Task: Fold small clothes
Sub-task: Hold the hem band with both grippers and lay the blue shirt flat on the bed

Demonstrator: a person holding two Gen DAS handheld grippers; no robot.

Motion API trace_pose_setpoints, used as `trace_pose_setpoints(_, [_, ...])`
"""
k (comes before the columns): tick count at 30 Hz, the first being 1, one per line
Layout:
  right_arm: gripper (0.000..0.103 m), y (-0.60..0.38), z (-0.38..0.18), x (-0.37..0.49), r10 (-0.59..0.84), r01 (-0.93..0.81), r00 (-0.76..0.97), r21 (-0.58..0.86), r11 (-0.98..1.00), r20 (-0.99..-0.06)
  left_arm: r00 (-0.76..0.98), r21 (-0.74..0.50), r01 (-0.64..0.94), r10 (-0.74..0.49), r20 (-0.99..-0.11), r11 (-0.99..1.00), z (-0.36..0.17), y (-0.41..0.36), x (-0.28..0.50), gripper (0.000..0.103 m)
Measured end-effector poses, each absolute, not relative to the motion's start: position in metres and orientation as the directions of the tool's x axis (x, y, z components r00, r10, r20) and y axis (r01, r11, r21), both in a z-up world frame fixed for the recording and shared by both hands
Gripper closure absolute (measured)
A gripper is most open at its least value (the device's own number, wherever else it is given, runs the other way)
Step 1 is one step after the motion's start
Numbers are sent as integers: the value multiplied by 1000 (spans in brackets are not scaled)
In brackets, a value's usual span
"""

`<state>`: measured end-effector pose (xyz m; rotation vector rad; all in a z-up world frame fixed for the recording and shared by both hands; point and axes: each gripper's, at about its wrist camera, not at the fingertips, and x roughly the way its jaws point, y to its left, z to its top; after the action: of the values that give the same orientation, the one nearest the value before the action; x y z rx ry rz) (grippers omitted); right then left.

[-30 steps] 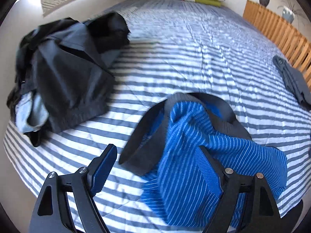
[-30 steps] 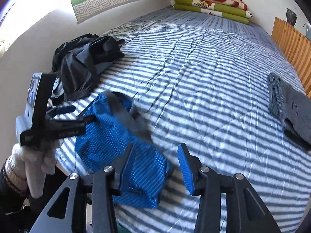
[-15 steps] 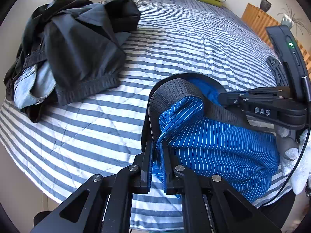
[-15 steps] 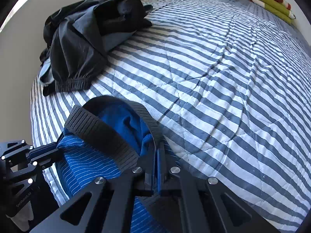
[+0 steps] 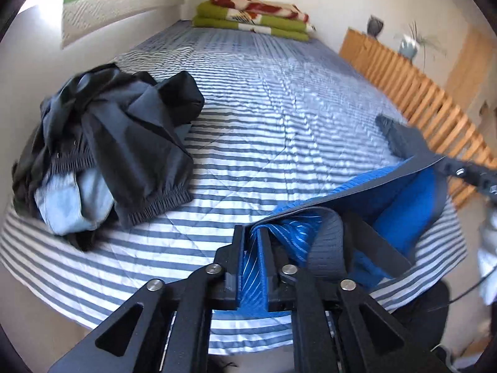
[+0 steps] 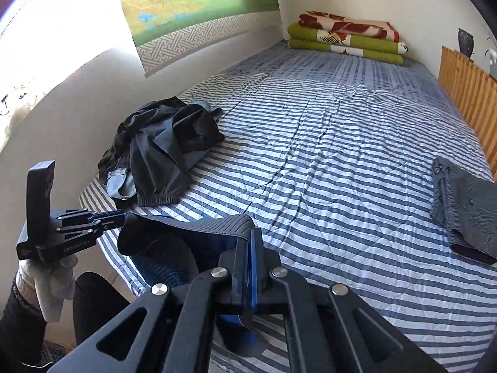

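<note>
No legible writing is noted. Blue striped shorts (image 5: 400, 214) with a grey ribbed waistband (image 6: 214, 228) are held above the bed (image 6: 326, 168) edge, pinched by left gripper (image 5: 252, 248) and right gripper (image 6: 250, 248) fingers.

Two hand-held grippers are showing: left hand-held gripper (image 5: 251, 264), right hand-held gripper (image 6: 248, 267). One blue striped garment (image 5: 400, 214) is hanging between them. One dark clothes heap (image 6: 161, 152), one folded grey garment (image 6: 466, 211) and one folded blanket stack (image 6: 344, 37) are lying on one bed (image 6: 326, 155).
</note>
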<state>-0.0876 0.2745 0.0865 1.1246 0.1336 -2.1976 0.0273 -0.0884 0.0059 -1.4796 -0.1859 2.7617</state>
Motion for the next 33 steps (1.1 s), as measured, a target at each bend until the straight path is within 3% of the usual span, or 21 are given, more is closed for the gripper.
trace_pose_setpoints(2, [102,278,86,-85,-459,571,-455,146,-808,-763,-541,-41,75,-6,-841,-996,1,-87,19,55])
trace_pose_setpoints(10, [102,310,63,-101,-367,448,-460,146,-882,-808,-486,-168,83,107,-867,-982,-28,-64,38,52])
trace_pose_setpoints(13, [102,322,61,-99,-364,432,-460,154,-889,-810,-433,-178,72,130,-892,-981,-46,-39,31,40])
trace_pose_setpoints(15, [102,327,60,-96,-356,422,-466,150,-894,-810,-411,-169,103,113,-905,-980,-57,-30,25,37])
trace_pose_setpoints(17, [102,334,61,-93,-349,413,-474,145,-899,-809,-405,-73,125,16,-914,-989,-69,-21,20,37])
trace_pose_setpoints(18, [102,338,62,-93,-344,408,-478,143,-902,-808,-391,-40,125,-12,-920,-991,-75,-18,19,39])
trace_pose_setpoints(21, [102,351,63,-95,-328,385,-486,139,-912,-810,-338,-27,100,-8,-941,-995,-91,-19,16,91])
trace_pose_setpoints(24, [102,362,63,-100,-316,356,-493,144,-923,-811,-359,-19,95,-16,-933,-995,-80,-30,19,100])
trace_pose_setpoints(30, [102,364,76,-127,-299,317,-523,143,-938,-798,-445,-46,97,-2,-896,-994,-10,-68,-3,101])
trace_pose_setpoints(33, [102,356,113,-154,-281,290,-594,125,-949,-754,-502,-51,112,-13,-865,-992,44,-85,-41,101])
